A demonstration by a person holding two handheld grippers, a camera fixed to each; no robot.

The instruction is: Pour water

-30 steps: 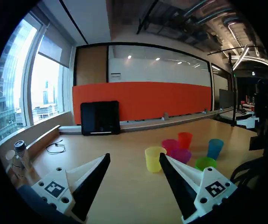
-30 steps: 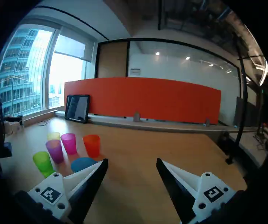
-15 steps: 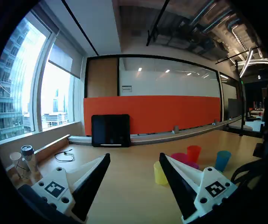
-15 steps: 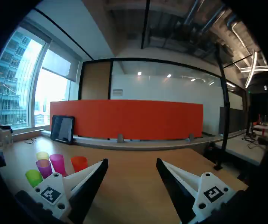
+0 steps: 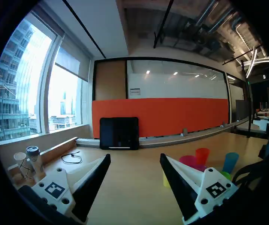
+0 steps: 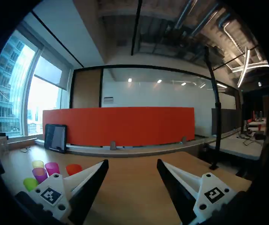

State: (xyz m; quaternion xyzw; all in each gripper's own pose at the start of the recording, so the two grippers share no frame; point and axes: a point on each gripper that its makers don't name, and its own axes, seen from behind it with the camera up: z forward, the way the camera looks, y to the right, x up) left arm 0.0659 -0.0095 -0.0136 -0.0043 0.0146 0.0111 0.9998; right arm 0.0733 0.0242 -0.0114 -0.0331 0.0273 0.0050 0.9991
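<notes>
Tongs check: my left tongs (image 5: 134,155) and right tongs (image 6: 132,161) both gape, gripping nothing, above the table (image 5: 134,191). Red cup (image 5: 202,156) and blue cup (image 5: 230,162) stand at 4 o'clock in the left gripper view. Green cup (image 6: 30,183) stands at 8 o'clock in the right gripper view.

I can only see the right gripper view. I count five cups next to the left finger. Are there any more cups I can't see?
Observer: Yes, one more. The left gripper view shows a blue cup standing to the right of the orange cup.
Operator: Is there anything over by the window?
Observer: A paper coffee cup with a dark lid stands upright on the wooden ledge there.
Operator: Is the other gripper holding something?
Observer: No. The left gripper is open, with nothing between its fingers.
</notes>
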